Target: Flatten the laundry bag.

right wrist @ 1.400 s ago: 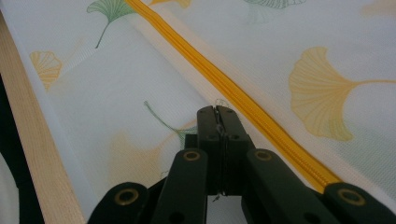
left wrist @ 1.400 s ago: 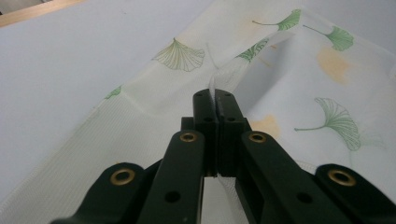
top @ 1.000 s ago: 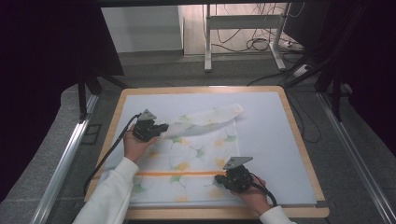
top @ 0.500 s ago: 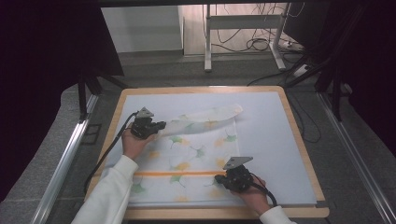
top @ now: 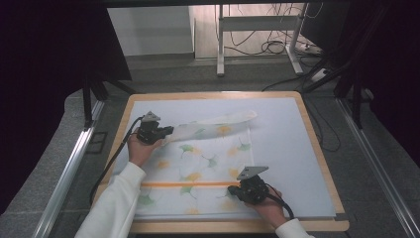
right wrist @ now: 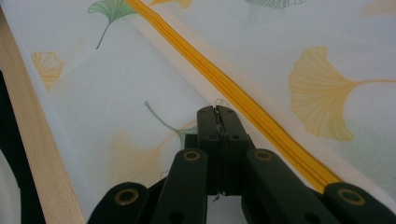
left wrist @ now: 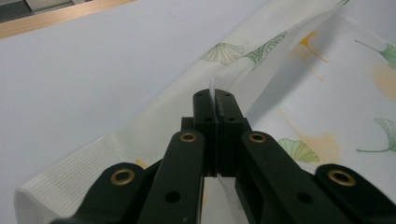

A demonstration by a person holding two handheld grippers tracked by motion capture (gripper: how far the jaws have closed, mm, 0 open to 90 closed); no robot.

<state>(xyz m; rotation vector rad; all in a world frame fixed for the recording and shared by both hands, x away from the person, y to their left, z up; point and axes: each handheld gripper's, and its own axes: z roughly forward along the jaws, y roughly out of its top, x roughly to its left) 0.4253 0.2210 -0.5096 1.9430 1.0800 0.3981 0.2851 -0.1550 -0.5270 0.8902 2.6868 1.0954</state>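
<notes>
The white mesh cloth printed with ginkgo leaves (top: 208,158) has its far edge folded over, hiding what lies beneath. The person's white sleeves (top: 111,208) run off the bottom edge. Whether the right gripper (right wrist: 217,112) pinches mesh cannot be told.

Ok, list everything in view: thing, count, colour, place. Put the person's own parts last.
mesh bag: one, white with green and yellow leaf prints, spread on the mat, far edge folded over
zip: one, orange, running across the bag near its close edge
mat: one, pale blue-grey, covering the board
board: one, light wood, under the mat
metal stand: one, white, on the floor beyond the table
cables: several, dark, on the floor by the stand
left gripper: one, black, jaws shut on the bag's folded far edge
right gripper: one, black, jaws shut on bag fabric beside the zip
sleeves: two, white, at the bottom of the high view
</notes>
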